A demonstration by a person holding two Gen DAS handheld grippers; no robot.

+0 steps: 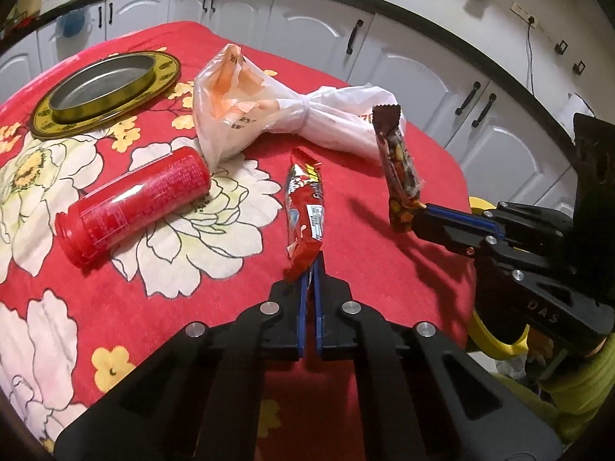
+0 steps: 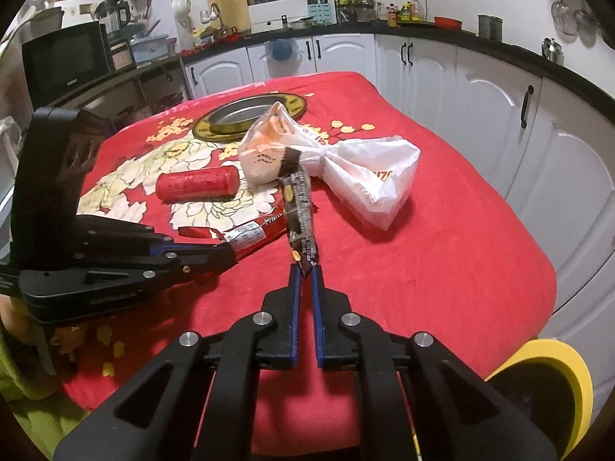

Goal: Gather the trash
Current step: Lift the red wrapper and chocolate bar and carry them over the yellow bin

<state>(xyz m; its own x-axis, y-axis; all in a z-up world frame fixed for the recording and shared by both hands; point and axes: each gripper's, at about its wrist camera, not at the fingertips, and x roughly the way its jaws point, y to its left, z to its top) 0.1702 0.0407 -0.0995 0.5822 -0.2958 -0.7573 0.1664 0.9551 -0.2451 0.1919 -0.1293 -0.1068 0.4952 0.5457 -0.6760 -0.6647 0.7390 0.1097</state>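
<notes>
Left gripper [image 1: 313, 265] — clamped on red wrapper [image 1: 305, 207], just right of the can [image 1: 134, 205]. Right gripper [image 2: 306, 267] — clamped on brown wrapper [image 2: 298, 199], lifted, farther right. Remaining: can, tied bag [image 1: 284, 115] behind it. Nothing binned yet.

left gripper [image 1: 312, 269] angled down over the table, jaws clamped tight on the end of a red wrapper [image 1: 305, 211]. right gripper [image 2: 305, 269] beside it, also tilted down, pinching a dark wrapper [image 2: 300, 207] that stands up from its tips.
</notes>
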